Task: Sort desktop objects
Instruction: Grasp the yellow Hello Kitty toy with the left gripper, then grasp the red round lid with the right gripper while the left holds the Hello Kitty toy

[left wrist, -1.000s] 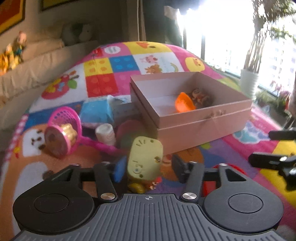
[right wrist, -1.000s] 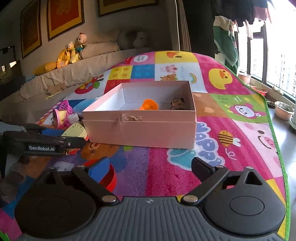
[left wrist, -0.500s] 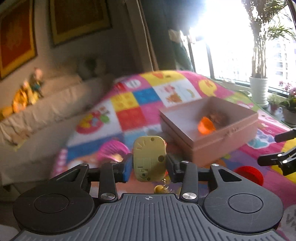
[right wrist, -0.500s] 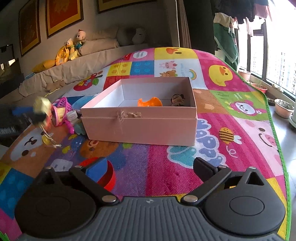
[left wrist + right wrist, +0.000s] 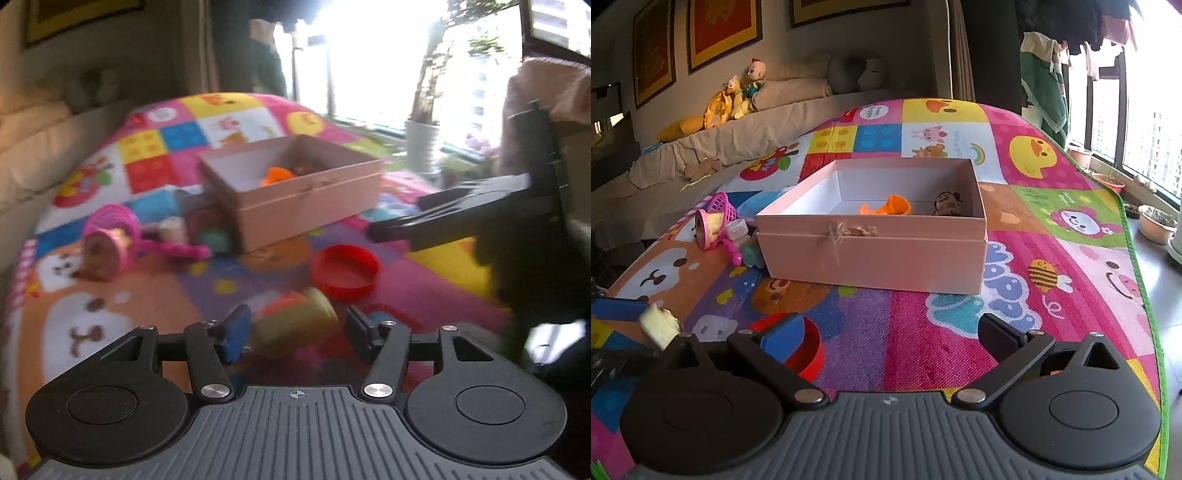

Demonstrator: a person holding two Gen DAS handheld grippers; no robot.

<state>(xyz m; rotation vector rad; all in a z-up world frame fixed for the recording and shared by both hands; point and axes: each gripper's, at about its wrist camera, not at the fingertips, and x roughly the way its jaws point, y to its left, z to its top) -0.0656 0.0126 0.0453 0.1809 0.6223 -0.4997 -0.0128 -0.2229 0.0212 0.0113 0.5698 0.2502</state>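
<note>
The left gripper (image 5: 293, 334) is open, low over the play mat. The yellow toy (image 5: 295, 323) lies blurred between its fingertips, tilted, apart from the right pad; whether the left pad touches it I cannot tell. It also shows at the left edge of the right wrist view (image 5: 659, 326). The pink box (image 5: 875, 254) stands mid-mat and holds an orange toy (image 5: 888, 206) and a brown figure (image 5: 947, 201). The right gripper (image 5: 890, 332) is open and empty, its blue fingertip over the red lid (image 5: 809, 350).
A pink toy basket (image 5: 110, 236), a small white pot (image 5: 737, 230) and a teal piece (image 5: 751, 254) lie left of the box. The red lid (image 5: 345, 271) lies in front of the box. A sofa with plush toys (image 5: 731, 99) runs behind the mat. Plant pots (image 5: 1156, 223) stand on the right.
The left gripper was shut on the yellow toy and held it up; it has since dropped low towards the mat and its jaws have opened. The right gripper has barely moved.
</note>
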